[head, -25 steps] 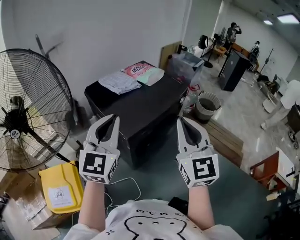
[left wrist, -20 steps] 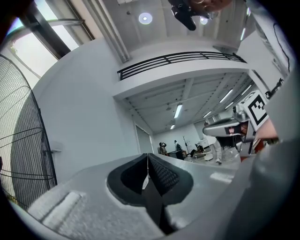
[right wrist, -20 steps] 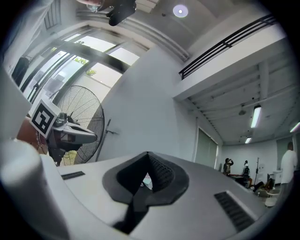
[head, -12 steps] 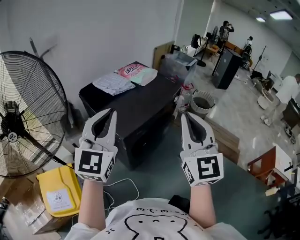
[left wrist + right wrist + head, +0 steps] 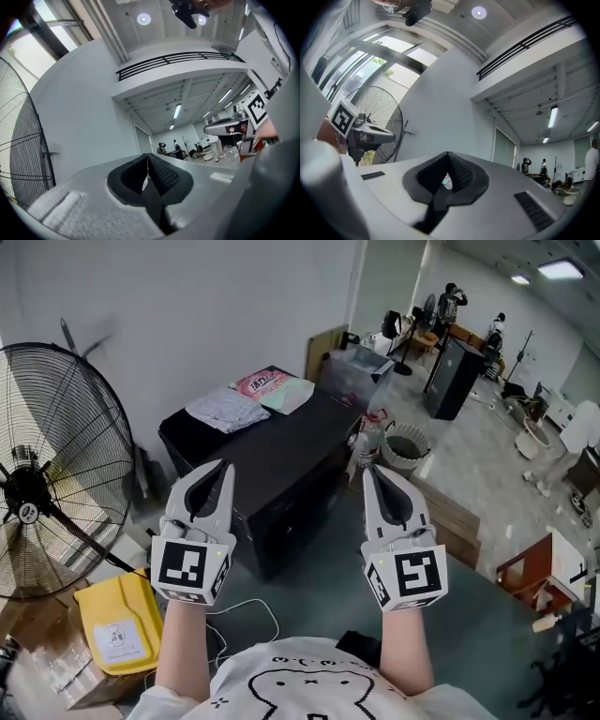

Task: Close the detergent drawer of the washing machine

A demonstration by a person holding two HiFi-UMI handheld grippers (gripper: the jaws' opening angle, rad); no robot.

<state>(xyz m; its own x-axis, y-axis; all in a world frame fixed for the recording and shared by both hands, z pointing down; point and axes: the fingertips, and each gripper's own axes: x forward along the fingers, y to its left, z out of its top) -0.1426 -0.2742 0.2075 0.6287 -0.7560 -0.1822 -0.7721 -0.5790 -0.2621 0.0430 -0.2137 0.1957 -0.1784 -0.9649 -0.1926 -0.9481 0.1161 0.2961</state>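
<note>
Holding both tongs up side by side, level, nothing in either. Left gripper (image 5: 224, 469): ribbed black pads pressed together. Right gripper (image 5: 368, 471): same, shut tight. Both have grey moulded shells and a marker cube at the back.

Past the tips sits a boxy black cabinet (image 5: 281, 460) with a flat matte top. A folded grey cloth (image 5: 223, 407) and a pink packet (image 5: 262, 381) lie at its far edge. Can't tell where the detergent drawer is.

On the left are a round wire-cage fan (image 5: 52, 474) and a yellow plastic box (image 5: 117, 620) on the floor.

A floor fan (image 5: 42, 474) runs off the head view's left edge. The left gripper (image 5: 223, 467) hides a black cabinet's (image 5: 291, 451) corner; distant people (image 5: 451, 304) are too small to tell.
</note>
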